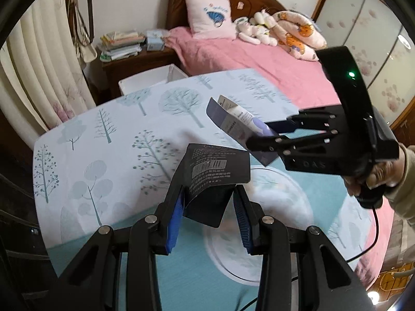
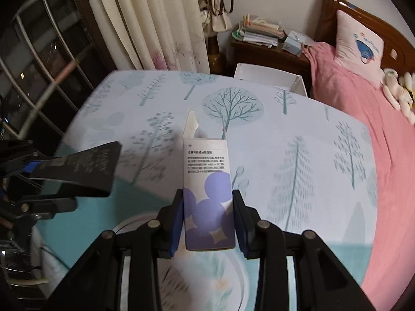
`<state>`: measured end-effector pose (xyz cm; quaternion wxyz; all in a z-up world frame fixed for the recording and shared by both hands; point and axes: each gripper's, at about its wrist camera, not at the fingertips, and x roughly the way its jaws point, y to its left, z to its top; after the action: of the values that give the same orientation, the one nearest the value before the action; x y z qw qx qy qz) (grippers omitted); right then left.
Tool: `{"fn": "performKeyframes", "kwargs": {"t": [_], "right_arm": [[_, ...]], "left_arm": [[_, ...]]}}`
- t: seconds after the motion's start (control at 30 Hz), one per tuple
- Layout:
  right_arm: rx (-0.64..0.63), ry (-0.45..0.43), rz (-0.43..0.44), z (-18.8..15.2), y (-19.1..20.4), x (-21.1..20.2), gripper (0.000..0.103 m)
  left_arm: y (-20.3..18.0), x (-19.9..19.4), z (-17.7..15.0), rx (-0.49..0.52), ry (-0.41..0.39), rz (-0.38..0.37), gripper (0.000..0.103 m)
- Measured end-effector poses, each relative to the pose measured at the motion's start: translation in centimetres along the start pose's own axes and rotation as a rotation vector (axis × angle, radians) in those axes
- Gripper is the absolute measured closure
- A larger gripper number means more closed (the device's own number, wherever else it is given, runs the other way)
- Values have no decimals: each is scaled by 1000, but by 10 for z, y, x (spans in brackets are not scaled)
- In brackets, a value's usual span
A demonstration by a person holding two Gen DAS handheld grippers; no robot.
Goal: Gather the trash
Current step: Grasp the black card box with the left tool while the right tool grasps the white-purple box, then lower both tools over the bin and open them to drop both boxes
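My left gripper (image 1: 207,194) is shut on a black carton (image 1: 215,178) with a barcode and white print, lifted above the tree-patterned cloth (image 1: 116,134). The same black carton (image 2: 85,168) shows at the left of the right wrist view. My right gripper (image 2: 207,199) is shut on a white carton with purple circles (image 2: 207,181), its torn top flap pointing away; both blue pads press its sides. In the left wrist view that white and purple carton (image 1: 238,124) hangs in the right gripper (image 1: 269,132), held by a hand (image 1: 384,176).
A white open bin (image 2: 269,77) stands behind the cloth-covered surface, beside a wooden nightstand (image 2: 262,51) stacked with papers. A bed with a pink cover (image 1: 259,64), a pillow and soft toys lies to the right. Curtains (image 2: 155,26) hang at the back left.
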<state>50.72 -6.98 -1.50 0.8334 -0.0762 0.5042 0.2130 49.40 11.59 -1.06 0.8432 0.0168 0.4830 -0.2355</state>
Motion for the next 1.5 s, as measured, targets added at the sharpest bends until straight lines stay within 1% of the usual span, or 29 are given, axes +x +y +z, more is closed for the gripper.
{"fn": "performKeyframes", "kwargs": {"t": [0.13, 0.17, 0.3, 0.4, 0.57, 0.67, 0.73, 0.83, 0.87, 1.0, 1.13, 1.23, 1.33, 1.43, 1.5], "right_arm": [[52, -55, 39, -34, 6, -50, 68], [68, -75, 54, -48, 8, -67, 68], [111, -126, 111, -92, 13, -117, 68], [112, -155, 130, -132, 17, -153, 68], [106, -169, 167, -198, 19, -197, 68], [105, -165, 179, -239, 20, -213, 68], [113, -150, 181, -269, 19, -221, 68], [147, -119, 191, -306, 17, -226, 68], [166, -105, 190, -323, 16, -226, 68], [211, -58, 166, -374, 20, -225, 68], [265, -3, 157, -421, 24, -214, 68], [319, 41, 158, -454, 26, -201, 68], [350, 89, 135, -483, 29, -181, 68], [373, 138, 122, -508, 35, -154, 68], [391, 179, 124, -525, 39, -128, 68]], "left_arm": [[-41, -38, -16, 14, -42, -3, 66], [-54, -49, -22, 20, -53, -5, 66], [-108, -91, -54, 32, -94, -7, 66], [-146, -115, -80, 13, -114, -18, 66], [-210, -146, -133, -33, -146, -13, 66], [-247, -156, -171, -64, -143, -17, 66], [-264, -159, -191, -73, -134, -18, 66], [-289, -160, -221, -88, -103, -32, 66], [-299, -159, -234, -94, -82, -41, 66], [-321, -152, -270, -101, -22, -56, 66], [-337, -135, -306, -111, 48, -70, 66], [-340, -119, -328, -124, 97, -79, 66], [-344, -100, -351, -127, 143, -84, 66], [-343, -72, -376, -134, 192, -94, 66], [-340, -53, -388, -136, 218, -99, 66]]}}
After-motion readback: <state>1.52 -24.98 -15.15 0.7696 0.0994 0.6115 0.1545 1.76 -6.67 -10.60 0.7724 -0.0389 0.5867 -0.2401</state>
